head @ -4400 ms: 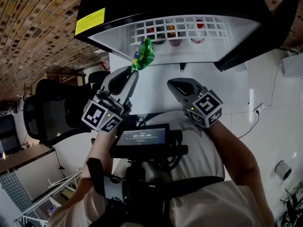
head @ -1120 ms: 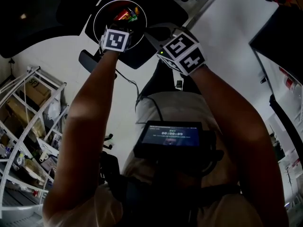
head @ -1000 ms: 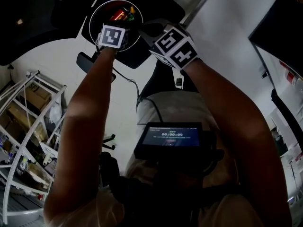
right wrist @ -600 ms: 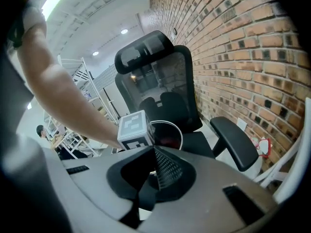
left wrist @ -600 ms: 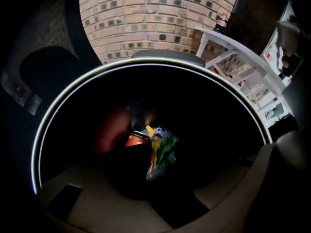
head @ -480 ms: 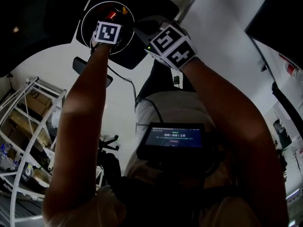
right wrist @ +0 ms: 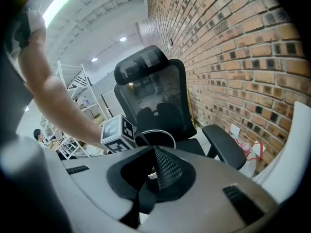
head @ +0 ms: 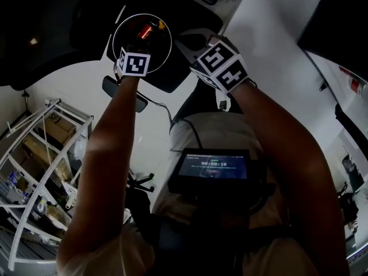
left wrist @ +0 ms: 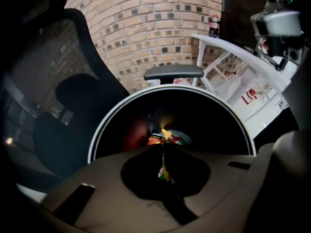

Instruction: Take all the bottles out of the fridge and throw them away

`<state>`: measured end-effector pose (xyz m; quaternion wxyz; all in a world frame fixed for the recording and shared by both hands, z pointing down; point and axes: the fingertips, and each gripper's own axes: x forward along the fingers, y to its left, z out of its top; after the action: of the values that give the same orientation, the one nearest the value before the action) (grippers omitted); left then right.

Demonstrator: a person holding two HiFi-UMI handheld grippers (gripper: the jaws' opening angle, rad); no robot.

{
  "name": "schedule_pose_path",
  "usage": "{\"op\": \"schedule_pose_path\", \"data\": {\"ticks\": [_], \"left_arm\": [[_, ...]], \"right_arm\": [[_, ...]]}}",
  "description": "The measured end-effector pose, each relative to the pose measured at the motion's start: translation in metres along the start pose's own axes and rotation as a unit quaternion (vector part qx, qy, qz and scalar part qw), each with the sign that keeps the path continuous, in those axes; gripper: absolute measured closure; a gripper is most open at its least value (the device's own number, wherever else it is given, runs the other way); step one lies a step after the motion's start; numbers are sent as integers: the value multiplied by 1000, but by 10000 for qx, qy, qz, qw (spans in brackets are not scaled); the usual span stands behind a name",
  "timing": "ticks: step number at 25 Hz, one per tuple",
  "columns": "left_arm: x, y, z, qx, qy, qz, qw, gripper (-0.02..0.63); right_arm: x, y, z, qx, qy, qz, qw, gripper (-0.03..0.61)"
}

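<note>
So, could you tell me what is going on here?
A person holds a gripper in each hand at a black bin with bottles inside. The left gripper points down into it. Its jaws have just been closing and are together, apparently on nothing. The right gripper, shut and empty, hangs beside it.

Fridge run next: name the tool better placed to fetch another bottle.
Right, probably. The right tool is shut, empty and nearer the fridge at the head view's right. The left tool, its jaws just closed, seemingly on nothing, hangs over the bin.
</note>
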<state>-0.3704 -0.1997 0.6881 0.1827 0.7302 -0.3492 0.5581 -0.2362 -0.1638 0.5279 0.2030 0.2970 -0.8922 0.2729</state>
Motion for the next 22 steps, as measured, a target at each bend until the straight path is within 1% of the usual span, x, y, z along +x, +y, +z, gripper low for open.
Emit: {"op": "schedule_pose_path", "data": {"ticks": [1,5,7,9,11,13,14,19,22], "left_arm": [[-5,1,1,5,-49,16,10000,607],[-23,-9,12,-52,-316,-136,9994,607],[-38,-16,21,-202,-564,-150,9981,607],[-59,-26,37,-317,-949,-228,9947,607],[-85,-44,63,-402,-1493,-472,9869,607],[-109,-67,89,-481,-2000,-764,9756,607],[-119,-77,98,-463,-2188,-882,9707,607],[-166,-118,137,-4,-2822,-1305,9504,607],[-193,-151,167,384,-3166,-1554,9349,607]], "right_arm": [[-2,1,1,4,-32,-4,10000,574],[-18,0,0,-21,-142,-65,9999,574],[-31,0,-4,-32,-166,-100,9998,574],[-47,3,-6,-49,-215,-99,9997,574],[-65,4,-7,-63,-310,-106,9994,574],[-86,3,-10,-50,-410,-170,9990,574],[-96,1,-12,-44,-449,-234,9987,574],[-140,-3,-7,14,-789,-580,9952,574],[-182,-10,-5,172,-1119,-834,9901,574]]}}
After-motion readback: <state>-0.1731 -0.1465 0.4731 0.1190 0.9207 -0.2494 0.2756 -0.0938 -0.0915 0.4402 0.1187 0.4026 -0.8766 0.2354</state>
